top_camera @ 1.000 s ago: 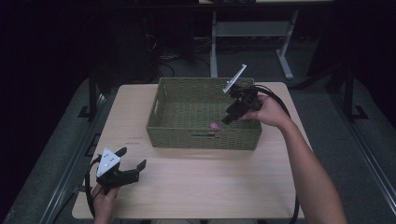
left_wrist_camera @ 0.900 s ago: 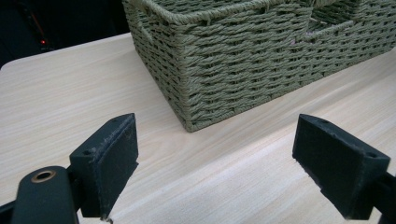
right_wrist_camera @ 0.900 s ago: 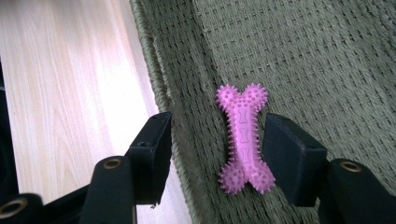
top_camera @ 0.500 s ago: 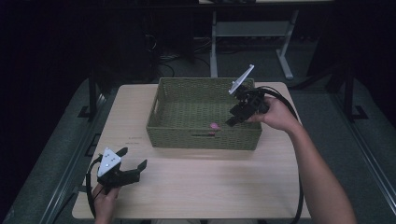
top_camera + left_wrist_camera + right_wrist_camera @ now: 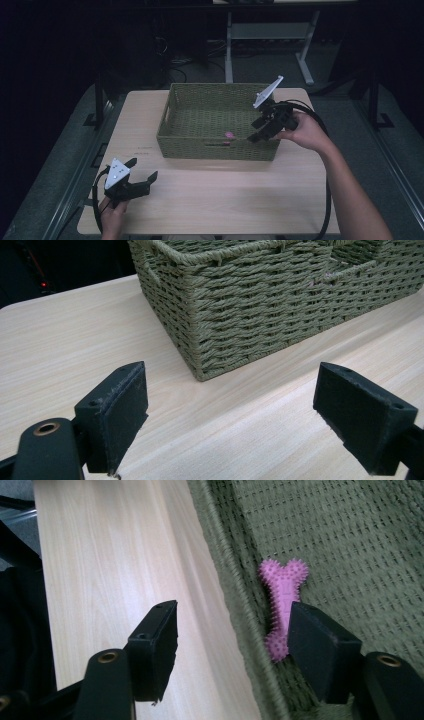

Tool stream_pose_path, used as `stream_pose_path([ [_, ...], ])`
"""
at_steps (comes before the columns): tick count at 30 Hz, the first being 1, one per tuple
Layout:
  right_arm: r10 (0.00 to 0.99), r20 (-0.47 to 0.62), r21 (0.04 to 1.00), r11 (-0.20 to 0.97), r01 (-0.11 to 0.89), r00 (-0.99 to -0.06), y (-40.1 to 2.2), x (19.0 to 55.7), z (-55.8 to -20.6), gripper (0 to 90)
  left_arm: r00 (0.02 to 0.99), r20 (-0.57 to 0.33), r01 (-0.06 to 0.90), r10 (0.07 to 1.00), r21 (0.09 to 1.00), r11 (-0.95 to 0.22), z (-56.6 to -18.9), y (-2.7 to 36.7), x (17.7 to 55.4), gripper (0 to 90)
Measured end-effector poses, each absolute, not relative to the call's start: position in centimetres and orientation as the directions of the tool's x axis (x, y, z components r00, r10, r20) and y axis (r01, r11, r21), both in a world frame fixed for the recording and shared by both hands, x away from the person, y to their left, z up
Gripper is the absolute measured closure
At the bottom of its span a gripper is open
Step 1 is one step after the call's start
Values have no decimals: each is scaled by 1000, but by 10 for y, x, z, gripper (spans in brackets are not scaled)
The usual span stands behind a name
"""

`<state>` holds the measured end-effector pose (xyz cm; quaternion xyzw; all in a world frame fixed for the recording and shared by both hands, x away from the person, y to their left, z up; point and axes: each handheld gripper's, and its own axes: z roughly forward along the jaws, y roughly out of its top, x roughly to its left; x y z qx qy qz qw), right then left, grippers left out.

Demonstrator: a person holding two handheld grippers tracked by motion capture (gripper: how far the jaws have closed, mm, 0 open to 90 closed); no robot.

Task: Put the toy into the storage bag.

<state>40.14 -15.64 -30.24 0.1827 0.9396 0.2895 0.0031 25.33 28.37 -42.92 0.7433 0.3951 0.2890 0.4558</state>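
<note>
Now | spiky pink rubber bone [image 5: 283, 600] | woven green basket [image 5: 350, 540]

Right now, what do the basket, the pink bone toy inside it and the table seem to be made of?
Basket: woven cord or paper rope, olive green, matte; twisted strands show in the left gripper view.
Bone toy: probably soft rubber or plastic, pink, covered in small spikes.
Table: light wood or wood-look laminate, smooth, with straight grain lines; which one, I cannot tell.

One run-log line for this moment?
right claw: opening, empty, above basket | pink bone toy: lying in basket | left claw: open over table
</note>
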Motion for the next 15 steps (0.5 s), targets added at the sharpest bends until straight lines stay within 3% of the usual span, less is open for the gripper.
stream_pose_path([
  [15, 330, 83, 572, 757, 316, -940, -166, 367, -319, 320, 519, 69, 325, 852, 906, -271, -429, 284, 253, 138],
])
